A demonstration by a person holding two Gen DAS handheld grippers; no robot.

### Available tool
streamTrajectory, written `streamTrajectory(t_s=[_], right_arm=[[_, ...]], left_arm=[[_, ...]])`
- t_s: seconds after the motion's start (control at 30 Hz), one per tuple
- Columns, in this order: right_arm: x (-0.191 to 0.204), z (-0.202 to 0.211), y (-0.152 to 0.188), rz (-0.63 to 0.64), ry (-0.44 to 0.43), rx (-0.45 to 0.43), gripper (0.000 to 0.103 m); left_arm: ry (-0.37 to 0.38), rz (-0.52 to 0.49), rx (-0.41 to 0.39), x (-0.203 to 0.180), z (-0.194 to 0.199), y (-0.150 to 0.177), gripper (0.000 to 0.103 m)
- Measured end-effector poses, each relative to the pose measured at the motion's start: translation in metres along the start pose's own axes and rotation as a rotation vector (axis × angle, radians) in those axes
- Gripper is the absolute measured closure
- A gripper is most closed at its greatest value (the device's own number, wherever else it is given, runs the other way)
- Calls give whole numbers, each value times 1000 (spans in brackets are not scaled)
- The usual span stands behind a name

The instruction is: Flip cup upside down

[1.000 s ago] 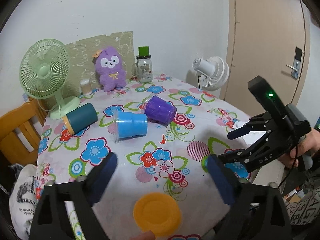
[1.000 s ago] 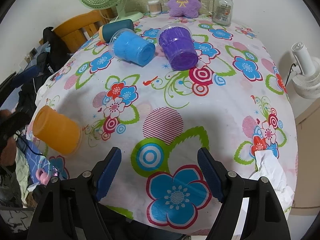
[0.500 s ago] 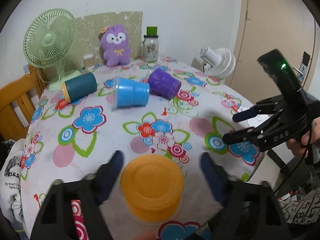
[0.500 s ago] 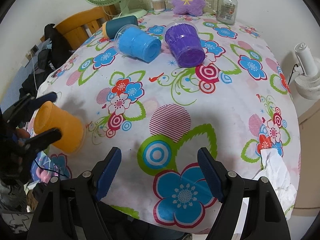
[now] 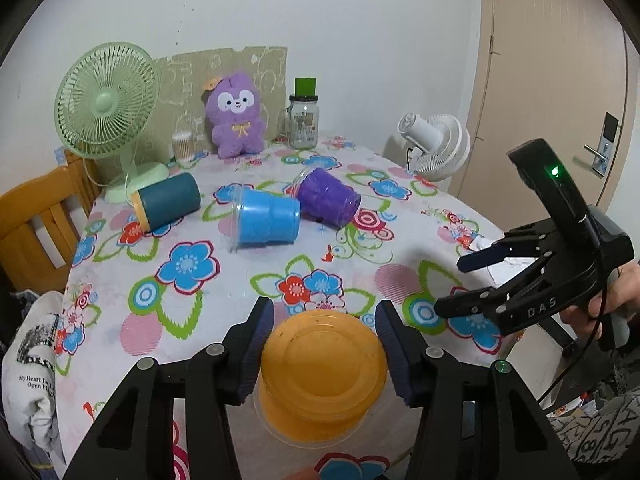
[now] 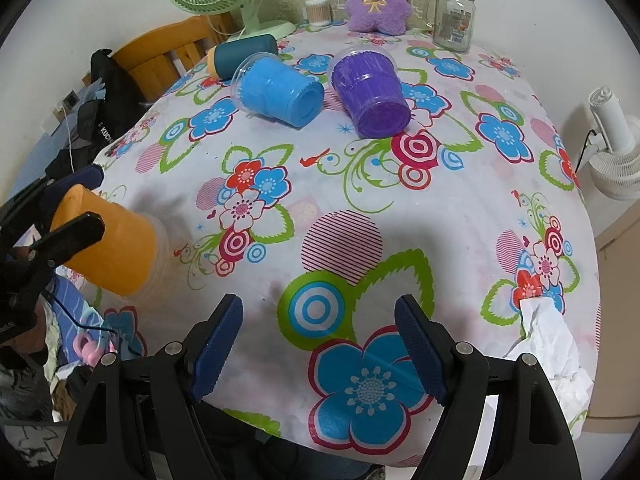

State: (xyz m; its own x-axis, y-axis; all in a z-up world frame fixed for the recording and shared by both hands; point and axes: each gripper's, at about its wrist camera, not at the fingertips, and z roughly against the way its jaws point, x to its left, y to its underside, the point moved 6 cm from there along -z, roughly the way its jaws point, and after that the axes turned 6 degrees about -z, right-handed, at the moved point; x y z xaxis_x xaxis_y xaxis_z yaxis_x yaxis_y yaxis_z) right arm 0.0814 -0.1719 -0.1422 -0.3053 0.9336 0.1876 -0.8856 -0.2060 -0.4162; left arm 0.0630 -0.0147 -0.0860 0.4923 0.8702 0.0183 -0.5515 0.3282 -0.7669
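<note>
An orange cup [image 5: 323, 372] stands upside down, base up, at the near edge of the flowered table [image 5: 240, 280]. My left gripper [image 5: 325, 354] has its blue pads on both sides of the cup's upper part and is shut on it. In the right wrist view the orange cup [image 6: 112, 248] sits at the left table edge with the left gripper's fingers [image 6: 68, 232] around it. My right gripper [image 6: 318, 354] is open and empty above the table's near right side; it also shows in the left wrist view [image 5: 500, 280].
A blue cup [image 5: 266, 222], a purple cup [image 5: 326, 202] and a teal cup [image 5: 168, 200] lie on their sides further back. A green fan [image 5: 106, 108], a purple plush [image 5: 236, 120], a glass jar [image 5: 304, 120], a white fan [image 5: 434, 146] and a wooden chair [image 5: 36, 220] surround them. Crumpled tissue [image 6: 552, 344] lies at the right edge.
The left gripper has moved in over the upside-down orange cup and closed its fingers onto it. The right gripper has stayed open and nearly still.
</note>
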Motion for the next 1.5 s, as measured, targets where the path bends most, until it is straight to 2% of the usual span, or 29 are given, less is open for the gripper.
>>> streamTrajectory(t_s=[0.4,0.67,1.0,1.17,1.5], right_arm=[[-3,0,3,-4,6,5,22],[-4,-1,3,1,4,9,22],[0,1,2,5,4,1,22],[4,9,-3,-2,4,-26,22],[27,37,-16,19,0,-115,22]], left_arm=[[-29,26,45,3,-14,6,48],[-38,35,33,6,-11,4,33],[-52,53,22,10,-7,2,26],[-122,79,-17,16,6,-3,3],[-198,132,-75,27,28,-7,0]])
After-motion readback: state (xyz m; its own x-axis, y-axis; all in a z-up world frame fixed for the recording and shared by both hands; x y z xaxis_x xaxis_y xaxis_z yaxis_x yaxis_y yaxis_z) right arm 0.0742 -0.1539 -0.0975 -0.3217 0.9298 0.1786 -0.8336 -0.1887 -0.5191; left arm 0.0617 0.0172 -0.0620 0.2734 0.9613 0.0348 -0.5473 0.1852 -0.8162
